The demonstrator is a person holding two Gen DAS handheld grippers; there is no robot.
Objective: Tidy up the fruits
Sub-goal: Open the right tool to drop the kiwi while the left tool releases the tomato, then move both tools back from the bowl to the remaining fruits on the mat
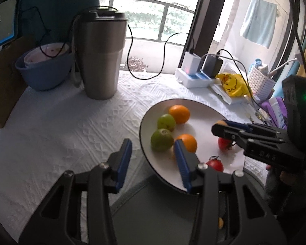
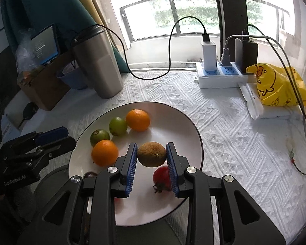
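A: What is your right gripper (image 2: pixel 152 155) doing?
B: Its jaws are clamped on a brown kiwi (image 2: pixel 152 154), which you hold above the near part of the white plate (image 2: pixel 185 126).
A: And your left gripper (image 1: pixel 152 159)?
B: Its jaws stand partly apart with nothing between them, straddling the plate's left rim.
A: Where is the fruit?
B: On the plate: two oranges (image 2: pixel 138 120) and two green fruits (image 2: pixel 118 126) sit toward its left and far side, with a red tomato (image 2: pixel 162 177) near its front edge, below the kiwi.
A: What else is on your counter (image 2: pixel 234 143)?
B: A steel tumbler (image 2: pixel 98 61) at the far left, a power strip (image 2: pixel 218 77) and a yellow bag (image 2: pixel 275 85) at the far right.
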